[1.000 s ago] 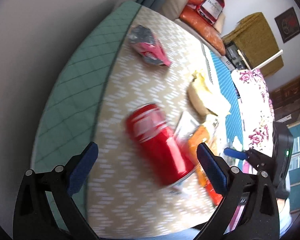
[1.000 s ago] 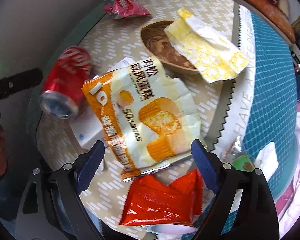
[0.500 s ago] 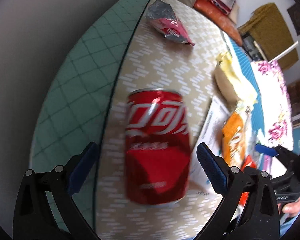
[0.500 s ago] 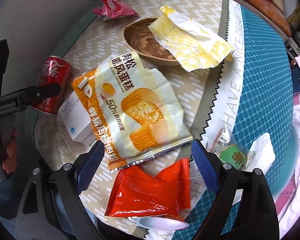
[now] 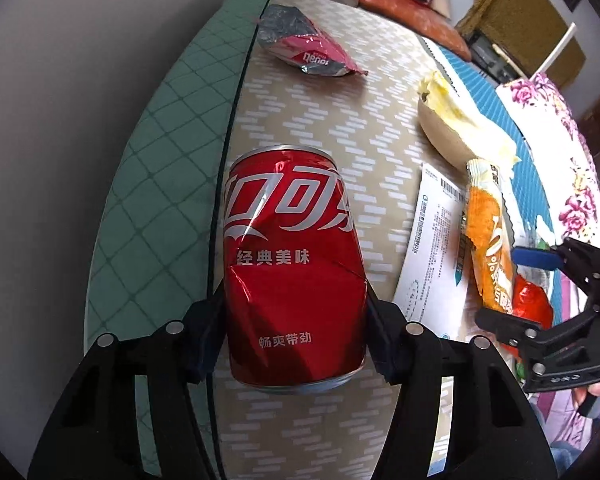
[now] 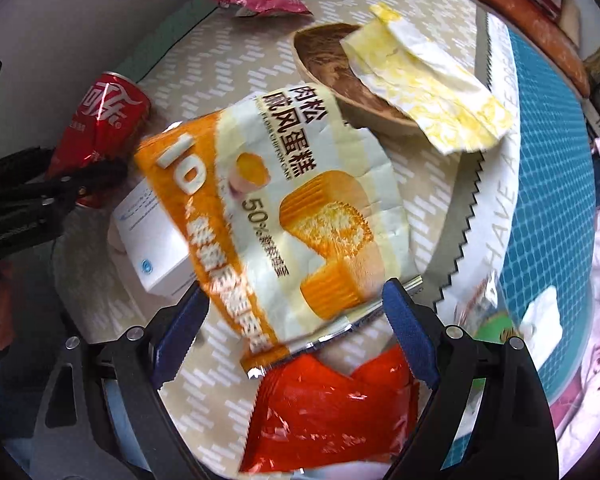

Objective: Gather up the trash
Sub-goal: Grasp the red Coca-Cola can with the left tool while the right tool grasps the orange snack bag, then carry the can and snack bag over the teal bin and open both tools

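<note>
My left gripper point(image 5: 294, 312) is shut on a dented red cola can point(image 5: 292, 264) that lies on the beige patterned table cover point(image 5: 324, 128); the can also shows in the right wrist view point(image 6: 100, 124) with the left gripper point(image 6: 60, 188) around it. My right gripper point(image 6: 296, 332) is open and empty, its jaws astride the lower edge of an orange and white cake wrapper point(image 6: 276, 220), above a red wrapper point(image 6: 328, 412). The right gripper shows in the left wrist view point(image 5: 540, 300).
A pink snack wrapper point(image 5: 308, 48) lies at the far end. A brown bowl point(image 6: 336, 76) holds a yellow paper wrapper point(image 6: 424, 80). A white paper box point(image 6: 152, 236) lies under the cake wrapper. A green candy wrapper point(image 6: 492, 328) lies on the blue mat point(image 6: 548, 184).
My left gripper has moved in over the cola can and shut on it. My right gripper has come lower and closer to the cake wrapper, still open.
</note>
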Tool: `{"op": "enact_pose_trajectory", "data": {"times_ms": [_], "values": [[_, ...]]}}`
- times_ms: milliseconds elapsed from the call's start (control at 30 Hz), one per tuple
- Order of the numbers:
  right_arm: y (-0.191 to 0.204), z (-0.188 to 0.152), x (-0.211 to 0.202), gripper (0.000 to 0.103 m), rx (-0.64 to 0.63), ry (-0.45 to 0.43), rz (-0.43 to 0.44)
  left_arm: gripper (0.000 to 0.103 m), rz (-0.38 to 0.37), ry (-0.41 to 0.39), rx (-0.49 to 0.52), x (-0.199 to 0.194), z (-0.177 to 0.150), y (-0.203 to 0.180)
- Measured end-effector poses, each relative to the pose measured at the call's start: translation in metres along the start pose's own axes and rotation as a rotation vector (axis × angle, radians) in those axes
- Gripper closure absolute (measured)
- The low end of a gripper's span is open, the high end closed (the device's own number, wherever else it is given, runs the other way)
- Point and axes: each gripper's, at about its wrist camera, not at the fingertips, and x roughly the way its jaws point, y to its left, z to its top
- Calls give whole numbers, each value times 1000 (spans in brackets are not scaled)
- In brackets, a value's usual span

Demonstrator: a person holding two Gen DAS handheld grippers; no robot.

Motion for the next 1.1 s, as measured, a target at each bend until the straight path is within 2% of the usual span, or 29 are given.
{"op": "enact_pose_trajectory", "data": {"times_ms": [33,67,100,167,200,300,400,500,633,867,1100], "values": [[1,1,4,19,-4,-7,-5,42,0,0,2,0,0,1],[1,2,5,24,-3,-9,-2,42,3,-1,4,0,0,-1],[1,2,6,37,-1,-18,9,42,7,-1,7,1,1,-2],[2,-1,3,53,-9,-28,32,42,17,-1,16,2,1,-5],[3,1,0,66,-9,-40,36,42,20,-1,15,2,2,-5],[-2,2,-23,79,12,-86,57,42,20,-4,-8,4,8,-5],[-11,0,-43,84,67,-131,104,42,35,-30,-15,-3,9,-4],[-23,-4,-65,85,132,-164,183,42,39,-56,-7,-13,9,-6],[-29,-11,-84,85,157,-201,223,42,36,-96,6,-31,12,-15],[-54,-24,-122,85,218,-300,269,42,0,-137,56,-49,21,-48],[-105,-54,-154,85,323,-393,224,42,-60,-150,152,-51,34,-105]]}}
